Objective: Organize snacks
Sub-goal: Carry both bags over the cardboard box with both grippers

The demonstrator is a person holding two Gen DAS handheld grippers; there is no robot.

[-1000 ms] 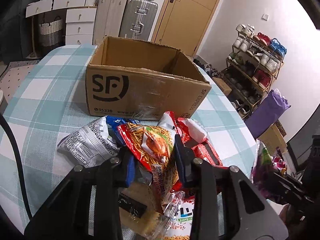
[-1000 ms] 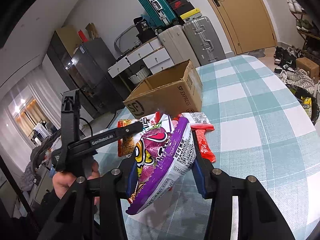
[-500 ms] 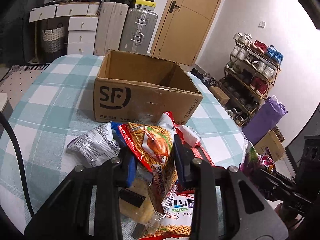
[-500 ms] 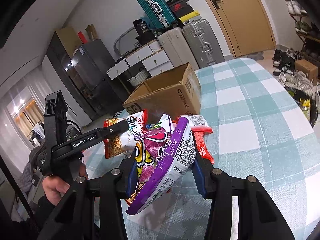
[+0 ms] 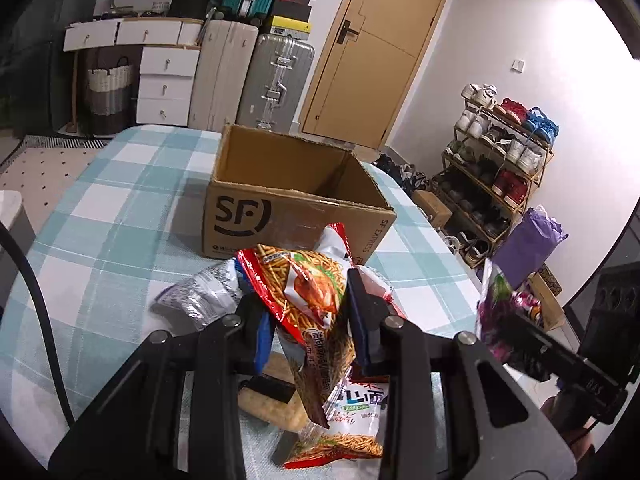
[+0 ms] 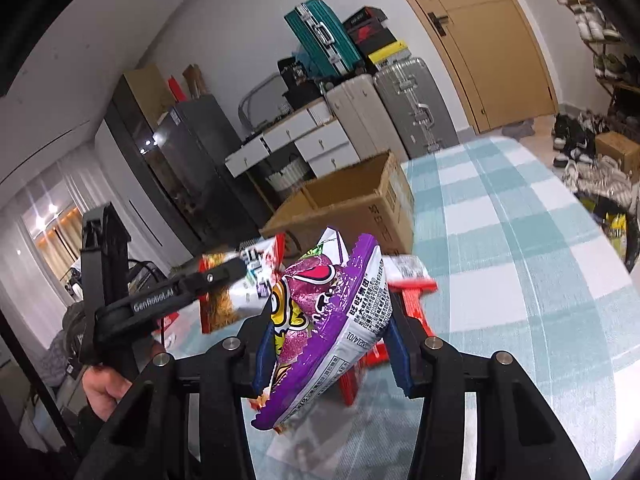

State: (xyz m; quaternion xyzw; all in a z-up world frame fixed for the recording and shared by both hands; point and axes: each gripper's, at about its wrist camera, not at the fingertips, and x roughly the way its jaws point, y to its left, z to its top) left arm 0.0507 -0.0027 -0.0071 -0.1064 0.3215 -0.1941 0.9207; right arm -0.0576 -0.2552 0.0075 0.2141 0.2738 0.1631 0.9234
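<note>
A checked tablecloth [image 5: 100, 216] covers the table, with the open cardboard box [image 5: 296, 196] standing well back and loose snacks piled in front of it. The left gripper [image 5: 308, 312] is clamped on a red noodle-snack bag [image 5: 304, 284]; the right gripper [image 6: 324, 328] pinches a purple snack bag [image 6: 332, 316]. Both packets hang limp, gripped seemingly near one edge, so slick foil could slip free short of the box.

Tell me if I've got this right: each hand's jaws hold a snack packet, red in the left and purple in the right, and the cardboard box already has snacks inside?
Not quite. In the left wrist view the cardboard box shows only bare inner walls, no snacks visible. The red packet and purple packet are indeed held.
</note>
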